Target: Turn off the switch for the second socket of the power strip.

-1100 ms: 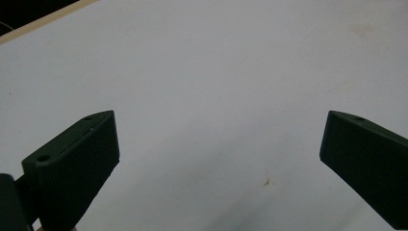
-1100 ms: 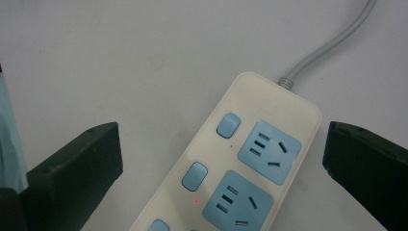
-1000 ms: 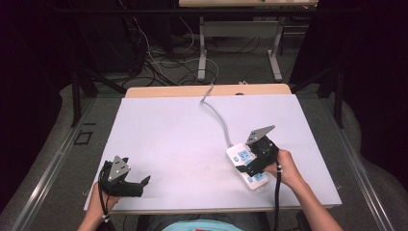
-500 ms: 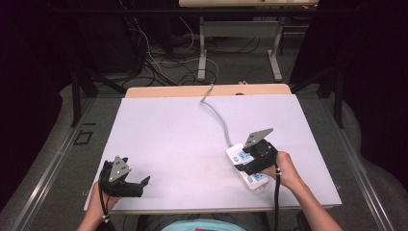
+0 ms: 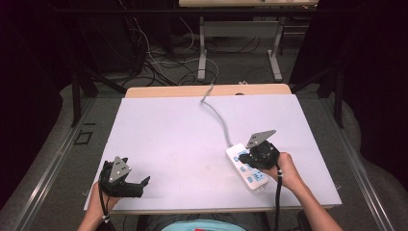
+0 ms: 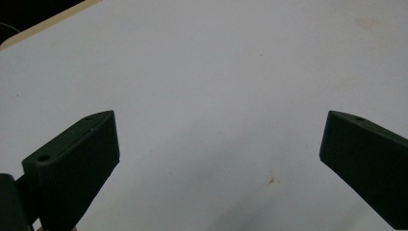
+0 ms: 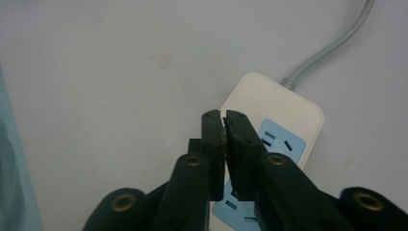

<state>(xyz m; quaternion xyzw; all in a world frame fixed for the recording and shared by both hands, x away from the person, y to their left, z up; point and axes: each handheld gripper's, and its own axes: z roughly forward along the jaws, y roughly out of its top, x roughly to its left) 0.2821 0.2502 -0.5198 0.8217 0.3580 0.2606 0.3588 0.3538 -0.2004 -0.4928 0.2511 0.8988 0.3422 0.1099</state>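
Right gripper view: right tool pressed together over power strip; left tool spread wide, empty

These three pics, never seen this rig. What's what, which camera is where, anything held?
No robot: a person holds a two-jaw tool in each hand. The high view looks down on the table from above. The other two cameras ride on the tools, looking along the black jaws. The left tool sits near the table's front edge, jaws wide apart over bare surface, holding nothing. The right tool has its jaws closed together above a white power strip with blue sockets; nothing visible between them. The strip's grey cord runs off the far edge.
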